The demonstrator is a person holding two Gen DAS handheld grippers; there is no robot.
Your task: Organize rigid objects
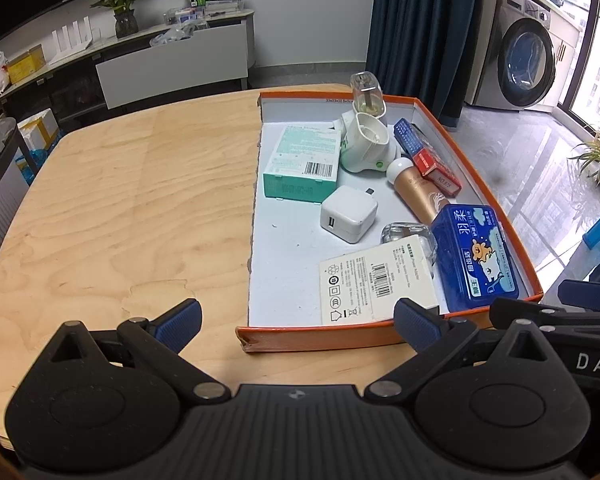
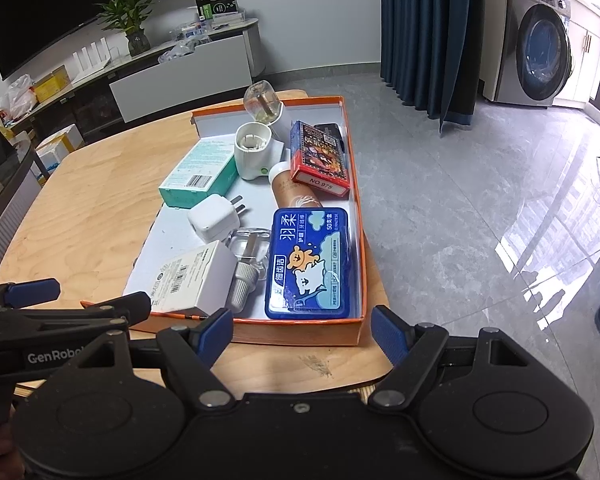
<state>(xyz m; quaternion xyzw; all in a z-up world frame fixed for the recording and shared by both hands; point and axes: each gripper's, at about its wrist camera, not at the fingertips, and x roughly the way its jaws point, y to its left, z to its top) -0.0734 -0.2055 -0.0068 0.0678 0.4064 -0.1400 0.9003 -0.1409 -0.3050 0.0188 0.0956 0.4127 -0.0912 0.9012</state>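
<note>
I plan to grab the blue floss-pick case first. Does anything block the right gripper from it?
Only the orange tray's near wall stands between the open right gripper and the blue case. Nothing lies on the case; reach over the wall from above.

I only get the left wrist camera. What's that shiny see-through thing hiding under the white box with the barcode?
Observer: In the right wrist view it's a clear bottle lying on its side. A ribbed pale cap sticks out beside the white box.
Operator: Is anything hiding behind the red box?
Observer: Yes. A black item lies just behind the red box, at the far end of the orange tray.
Operator: Is the right gripper holding something?
Observer: No. The right gripper is open and empty, just short of the tray's near wall.
</note>
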